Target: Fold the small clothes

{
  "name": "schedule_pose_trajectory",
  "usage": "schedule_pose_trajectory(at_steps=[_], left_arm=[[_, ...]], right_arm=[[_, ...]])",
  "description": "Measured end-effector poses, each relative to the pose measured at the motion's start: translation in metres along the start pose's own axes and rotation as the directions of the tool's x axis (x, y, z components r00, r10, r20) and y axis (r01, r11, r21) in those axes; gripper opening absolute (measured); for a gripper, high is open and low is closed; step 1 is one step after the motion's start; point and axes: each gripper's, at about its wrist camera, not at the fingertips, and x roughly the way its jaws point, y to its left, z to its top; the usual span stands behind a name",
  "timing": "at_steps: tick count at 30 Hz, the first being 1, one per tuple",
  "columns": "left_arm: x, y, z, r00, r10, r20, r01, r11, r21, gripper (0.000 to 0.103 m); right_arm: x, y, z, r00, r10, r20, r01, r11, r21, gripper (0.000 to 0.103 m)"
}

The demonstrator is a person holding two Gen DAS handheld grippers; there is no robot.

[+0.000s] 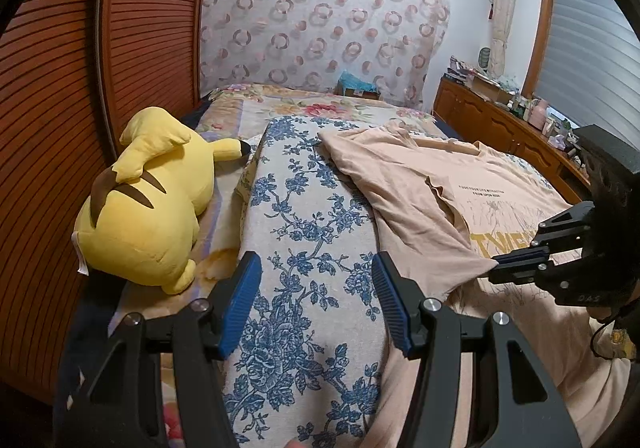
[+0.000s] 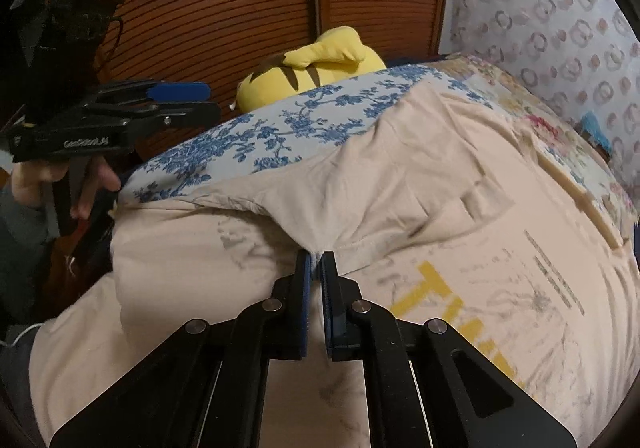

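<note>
A beige T-shirt (image 1: pixel 420 207) with yellow letters lies rumpled on the bed, partly over a blue floral cloth (image 1: pixel 304 207). In the right wrist view, my right gripper (image 2: pixel 316 262) is shut on a folded edge of the T-shirt (image 2: pixel 400 187), with fabric pinched between its blue pads. The left wrist view shows the same right gripper (image 1: pixel 498 264) at the shirt's near edge. My left gripper (image 1: pixel 316 268) is open over the floral cloth with nothing between its fingers. It also appears at the upper left as the left gripper (image 2: pixel 200 99), held by a hand (image 2: pixel 92 183) off the bed's side.
A yellow plush toy (image 1: pixel 152 207) lies on the bed beside brown louvred wardrobe doors (image 1: pixel 60 107). A patterned curtain (image 1: pixel 320 15) hangs behind the bed. A cluttered wooden cabinet (image 1: pixel 500 119) runs along the right under a window blind (image 1: pixel 592 47).
</note>
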Motion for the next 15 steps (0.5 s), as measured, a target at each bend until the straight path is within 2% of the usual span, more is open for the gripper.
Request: schedule_pose_trajectory(at_steps=[2, 4, 5, 10, 15], left_arm=[[0.001, -0.002, 0.001, 1.0, -0.005, 0.0, 0.005, 1.0, 0.003, 0.057], [0.002, -0.006, 0.002, 1.0, -0.006, -0.002, 0.006, 1.0, 0.011, 0.056], [0.004, -0.007, 0.004, 1.0, -0.006, -0.004, 0.006, 1.0, 0.016, 0.057], [0.012, -0.012, 0.01, 1.0, -0.007, -0.01, 0.008, 1.0, 0.027, 0.057], [0.018, -0.016, 0.014, 1.0, -0.016, -0.012, 0.017, 0.999, 0.032, 0.057]], right_arm=[[-0.005, -0.004, -0.002, 1.0, -0.011, 0.004, 0.011, 1.0, 0.014, 0.005], [-0.01, -0.01, -0.001, 0.999, -0.032, 0.017, 0.031, 0.999, 0.03, 0.029], [-0.012, -0.014, 0.0, 0.999, -0.041, 0.028, 0.039, 0.998, 0.046, 0.031], [-0.014, -0.048, 0.01, 0.994, -0.092, 0.067, 0.082, 0.987, 0.137, 0.033], [0.01, -0.087, 0.029, 0.985, -0.164, 0.06, 0.147, 0.963, 0.227, 0.033]])
